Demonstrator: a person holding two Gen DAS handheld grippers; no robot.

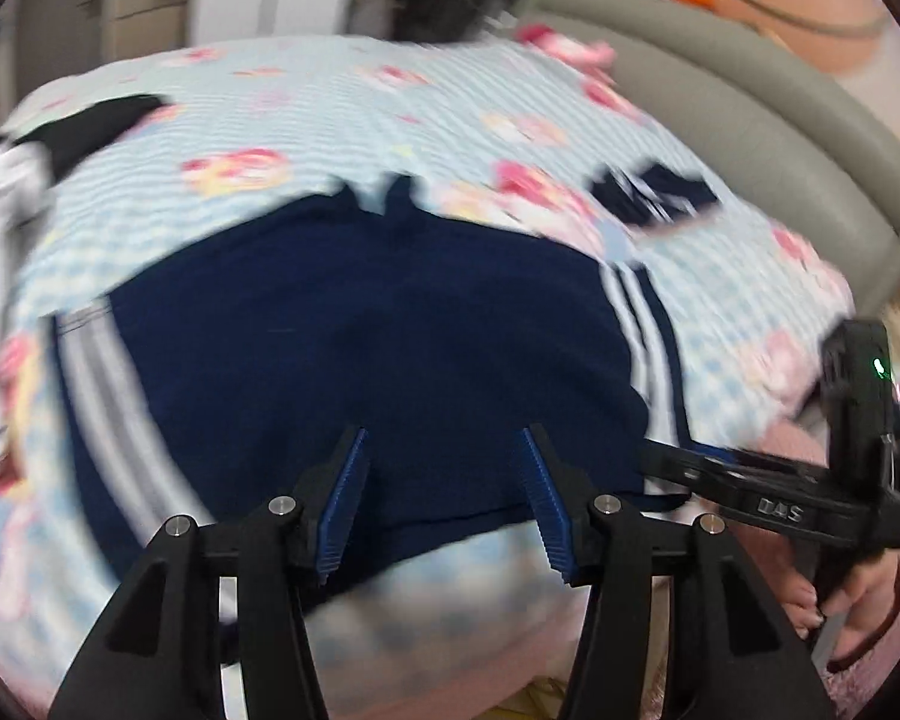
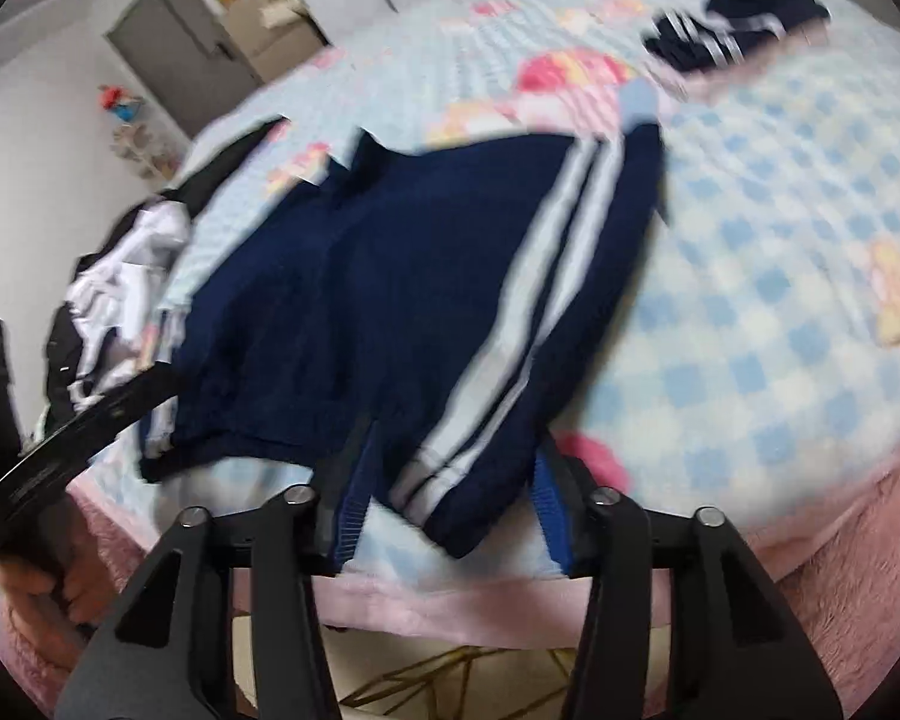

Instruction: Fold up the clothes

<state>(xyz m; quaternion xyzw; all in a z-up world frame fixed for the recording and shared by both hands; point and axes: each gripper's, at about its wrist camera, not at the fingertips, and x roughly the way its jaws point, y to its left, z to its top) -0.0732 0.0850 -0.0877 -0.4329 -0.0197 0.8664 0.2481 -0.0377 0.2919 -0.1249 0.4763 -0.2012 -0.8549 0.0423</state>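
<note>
Navy shorts with white side stripes (image 1: 360,348) lie flat on the blue checked bedspread (image 1: 342,108), waistband towards the bed's near edge. My left gripper (image 1: 444,450) hovers open over the waistband's middle, with nothing between its fingers. In the right wrist view the shorts (image 2: 390,300) spread ahead, and my right gripper (image 2: 450,480) stands open with the striped waistband corner lying between its blue pads (image 2: 351,516). The right gripper (image 1: 666,462) shows from the side in the left wrist view, at the shorts' right corner. The views are blurred by motion.
A folded navy striped garment (image 1: 654,198) (image 2: 732,24) lies farther back on the bed. A pile of white and black clothes (image 1: 6,210) (image 2: 120,276) sits at the left side. A grey headboard (image 1: 750,96) runs along the far right. Pink bed skirt (image 2: 810,570) marks the near edge.
</note>
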